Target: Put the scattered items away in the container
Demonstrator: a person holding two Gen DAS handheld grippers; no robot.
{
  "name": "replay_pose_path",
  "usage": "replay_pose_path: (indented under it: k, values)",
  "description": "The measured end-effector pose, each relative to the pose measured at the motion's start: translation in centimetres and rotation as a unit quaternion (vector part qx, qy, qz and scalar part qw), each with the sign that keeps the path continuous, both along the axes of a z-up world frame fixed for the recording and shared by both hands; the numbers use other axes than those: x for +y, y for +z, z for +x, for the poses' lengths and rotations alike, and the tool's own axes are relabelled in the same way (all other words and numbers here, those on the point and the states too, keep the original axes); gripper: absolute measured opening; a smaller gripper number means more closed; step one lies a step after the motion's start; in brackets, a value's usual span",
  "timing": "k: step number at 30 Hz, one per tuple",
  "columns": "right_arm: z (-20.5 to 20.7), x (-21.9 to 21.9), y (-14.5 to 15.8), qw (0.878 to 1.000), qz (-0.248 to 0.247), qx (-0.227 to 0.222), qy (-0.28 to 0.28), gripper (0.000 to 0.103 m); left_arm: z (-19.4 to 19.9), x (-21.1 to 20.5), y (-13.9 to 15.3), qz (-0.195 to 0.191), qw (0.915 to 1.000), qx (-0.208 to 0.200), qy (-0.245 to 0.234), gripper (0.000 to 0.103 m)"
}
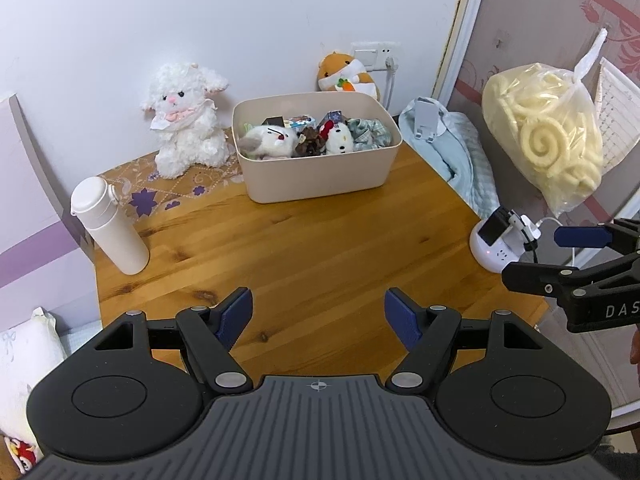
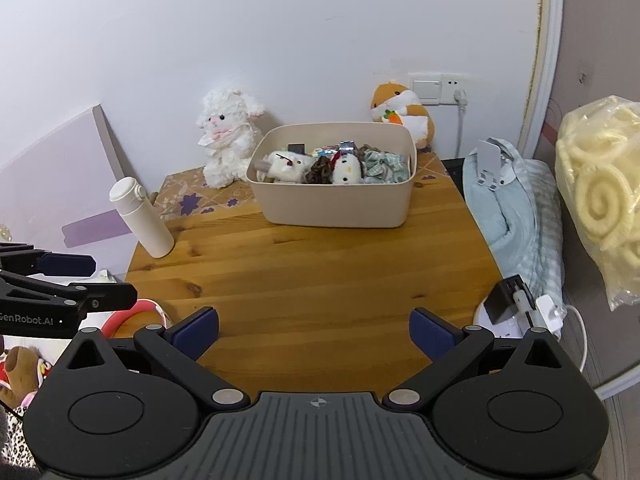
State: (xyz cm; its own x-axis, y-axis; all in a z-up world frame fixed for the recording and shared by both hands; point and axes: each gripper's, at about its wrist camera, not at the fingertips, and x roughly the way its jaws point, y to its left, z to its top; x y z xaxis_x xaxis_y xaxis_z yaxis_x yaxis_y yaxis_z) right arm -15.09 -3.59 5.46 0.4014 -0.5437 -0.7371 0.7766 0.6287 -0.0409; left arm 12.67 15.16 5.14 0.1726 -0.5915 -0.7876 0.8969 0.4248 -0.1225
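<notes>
A beige container [image 1: 320,176] [image 2: 336,204] stands at the back of the wooden table [image 1: 320,248] [image 2: 312,264]. Inside it lie a white plush toy [image 1: 268,142] [image 2: 286,166], a small white cat plush [image 1: 339,140] [image 2: 347,168], a brown scrunchie [image 1: 309,145], a green checked cloth [image 1: 370,132] [image 2: 384,166] and small packets. My left gripper [image 1: 319,316] hangs open over the table's near edge with nothing between its blue pads. My right gripper [image 2: 314,332] is open too and holds nothing. Each gripper shows at the edge of the other's view.
A white bottle [image 1: 110,226] [image 2: 142,218] stands at the left. A white lamb plush [image 1: 186,120] [image 2: 228,136] and an orange hamster plush [image 1: 348,72] [image 2: 404,114] sit against the wall. A blue blanket [image 1: 460,148], a white charger base [image 1: 498,244] and a bag of pale spirals [image 1: 544,132] lie right.
</notes>
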Motion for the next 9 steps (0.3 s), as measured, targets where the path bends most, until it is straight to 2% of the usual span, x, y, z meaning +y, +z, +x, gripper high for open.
replay_pose_path:
  k: [9]
  values:
    - [-0.59, 0.35, 0.07, 1.0, -0.005, 0.004, -0.007, 0.103, -0.48, 0.03, 0.02, -0.005, 0.9998, 0.0, -0.021, 0.074]
